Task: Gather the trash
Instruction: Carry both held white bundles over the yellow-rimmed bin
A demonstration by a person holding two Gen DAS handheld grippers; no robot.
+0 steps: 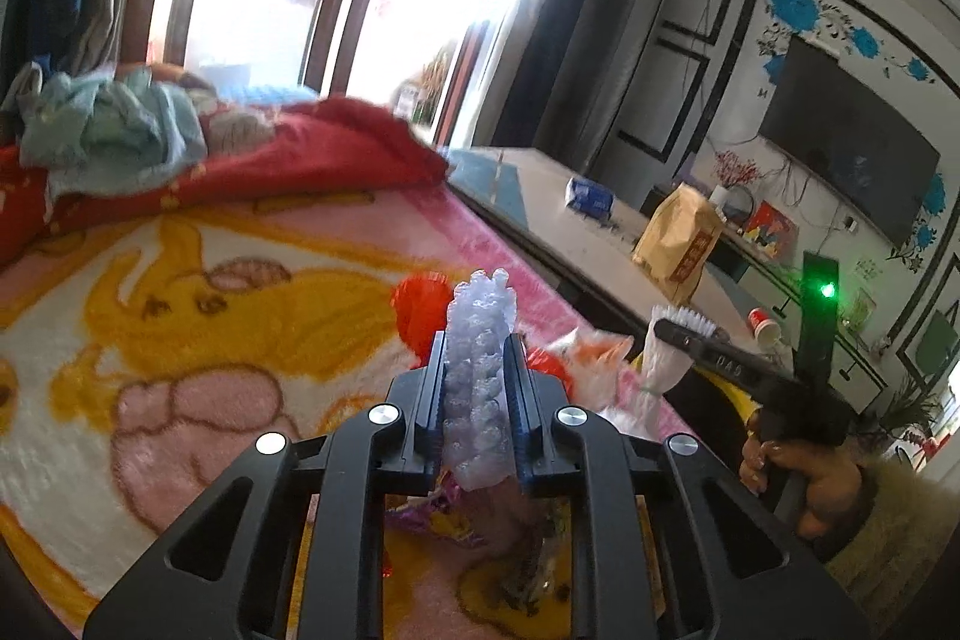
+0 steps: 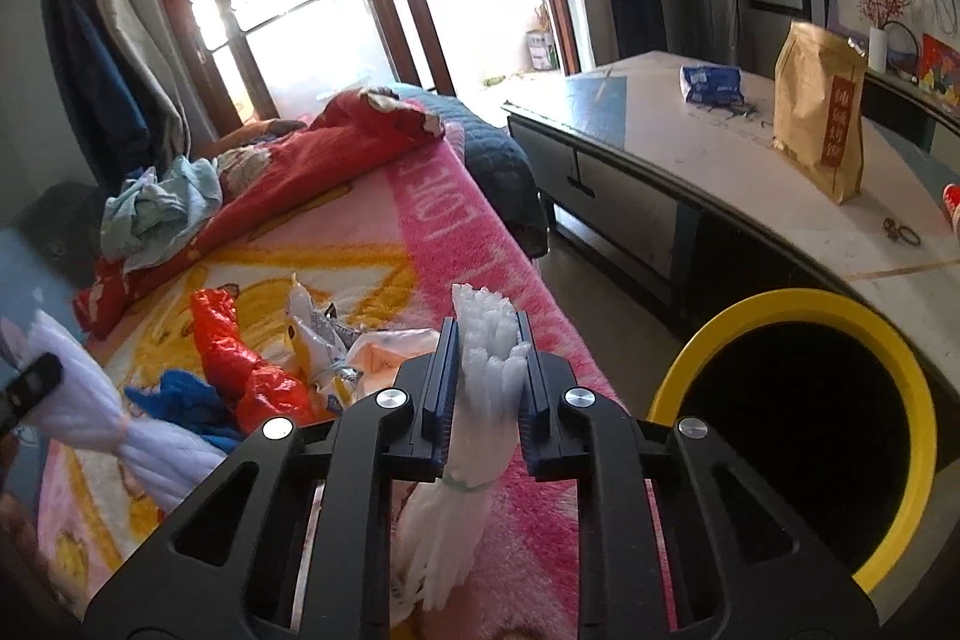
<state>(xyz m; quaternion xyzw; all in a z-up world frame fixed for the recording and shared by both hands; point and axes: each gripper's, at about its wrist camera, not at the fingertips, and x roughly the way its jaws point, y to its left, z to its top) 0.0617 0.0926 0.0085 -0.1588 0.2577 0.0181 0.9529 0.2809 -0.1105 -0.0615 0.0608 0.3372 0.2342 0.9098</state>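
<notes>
A bubble-wrap piece is gripped by the left gripper, a white foam bundle by the right gripper; neither is yet deposited in the yellow bin, and wrappers are left on the bed

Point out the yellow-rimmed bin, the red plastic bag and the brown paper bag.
yellow-rimmed bin [image 2: 714, 334], right wrist view, upper left of its rim.
red plastic bag [image 2: 231, 346], right wrist view, crumpled middle.
brown paper bag [image 2: 810, 118], right wrist view, front face.
</notes>
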